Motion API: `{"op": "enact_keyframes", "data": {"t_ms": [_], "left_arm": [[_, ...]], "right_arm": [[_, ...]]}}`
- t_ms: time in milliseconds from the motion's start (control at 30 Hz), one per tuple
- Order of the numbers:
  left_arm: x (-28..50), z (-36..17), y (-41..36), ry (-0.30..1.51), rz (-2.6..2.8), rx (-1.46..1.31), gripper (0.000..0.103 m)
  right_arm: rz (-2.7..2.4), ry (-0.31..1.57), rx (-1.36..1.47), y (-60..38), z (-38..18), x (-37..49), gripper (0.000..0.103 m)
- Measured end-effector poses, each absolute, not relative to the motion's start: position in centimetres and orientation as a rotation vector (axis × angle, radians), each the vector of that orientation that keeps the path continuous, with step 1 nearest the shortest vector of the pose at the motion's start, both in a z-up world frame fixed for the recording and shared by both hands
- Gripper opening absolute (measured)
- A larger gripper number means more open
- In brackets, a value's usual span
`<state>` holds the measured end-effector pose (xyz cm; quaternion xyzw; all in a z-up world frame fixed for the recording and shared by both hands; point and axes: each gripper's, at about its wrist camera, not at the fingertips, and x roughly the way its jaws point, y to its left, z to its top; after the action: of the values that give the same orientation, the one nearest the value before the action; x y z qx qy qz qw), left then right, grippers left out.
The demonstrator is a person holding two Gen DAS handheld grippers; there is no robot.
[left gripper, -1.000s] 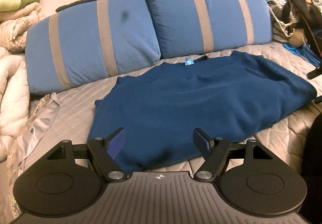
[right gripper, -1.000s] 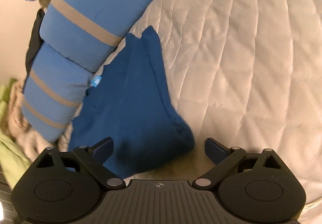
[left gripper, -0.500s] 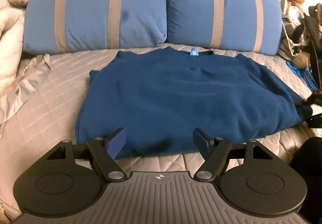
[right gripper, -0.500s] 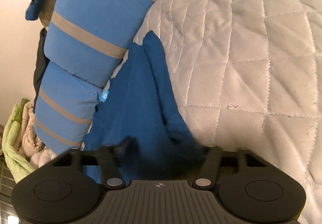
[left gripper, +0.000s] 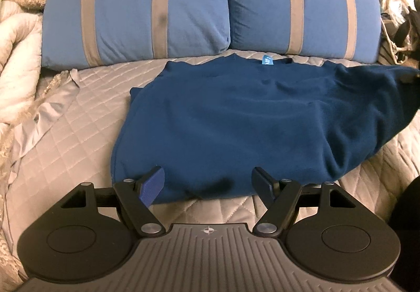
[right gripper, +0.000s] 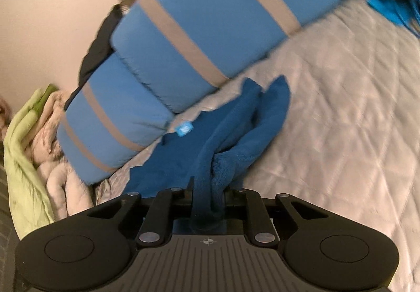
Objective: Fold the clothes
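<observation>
No readable text anywhere. Light blue neck label point(left gripper: 267, 59) on the dark blue sweater point(left gripper: 236, 118), far edge by the pillows, print too small and blurred to read.

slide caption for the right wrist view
Right tool pinching a bunched edge of the blue sweater, raised off the quilted bed.

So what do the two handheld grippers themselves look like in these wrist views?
Both look alike. The left gripper has a grey ribbed centre plate with a small crosshair mark, two round black housings, black linkage arms with silver pivot pins, and dark blue pads on its fingers. The right gripper shows the same plate, housings and pins. No cables, hands or sleeves show.
</observation>
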<state>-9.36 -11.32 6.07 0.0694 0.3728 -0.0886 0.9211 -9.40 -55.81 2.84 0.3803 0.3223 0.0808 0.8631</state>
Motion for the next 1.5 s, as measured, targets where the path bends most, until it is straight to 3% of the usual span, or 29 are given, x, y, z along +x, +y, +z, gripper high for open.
{"op": "enact_keyframes", "data": {"t_ms": [600, 900, 1133, 1400, 1500], "left_arm": [[-9.5, 6.5, -9.2, 0.758, -0.262, -0.011, 0.073], [-11.2, 6.0, -2.4, 0.776, -0.16, -0.057, 0.073], [-12.2, 4.3, 3.5, 0.836, -0.021, -0.108, 0.073], [-12.7, 4.7, 5.7, 0.826, 0.001, -0.125, 0.073], [-12.1, 5.2, 6.6, 0.807, 0.007, -0.179, 0.073]], "right_arm": [[0.277, 0.697, 0.62, -47.7, 5.7, -6.2, 0.018], [0.491, 0.701, 0.319, -30.6, 11.3, 0.1, 0.018], [0.677, 0.791, 0.019, -15.3, 5.9, -0.7, 0.018], [0.661, 0.785, -0.069, -13.9, 4.9, -2.7, 0.018], [0.7, 0.768, -0.125, -13.1, 4.6, -3.2, 0.026]]}}
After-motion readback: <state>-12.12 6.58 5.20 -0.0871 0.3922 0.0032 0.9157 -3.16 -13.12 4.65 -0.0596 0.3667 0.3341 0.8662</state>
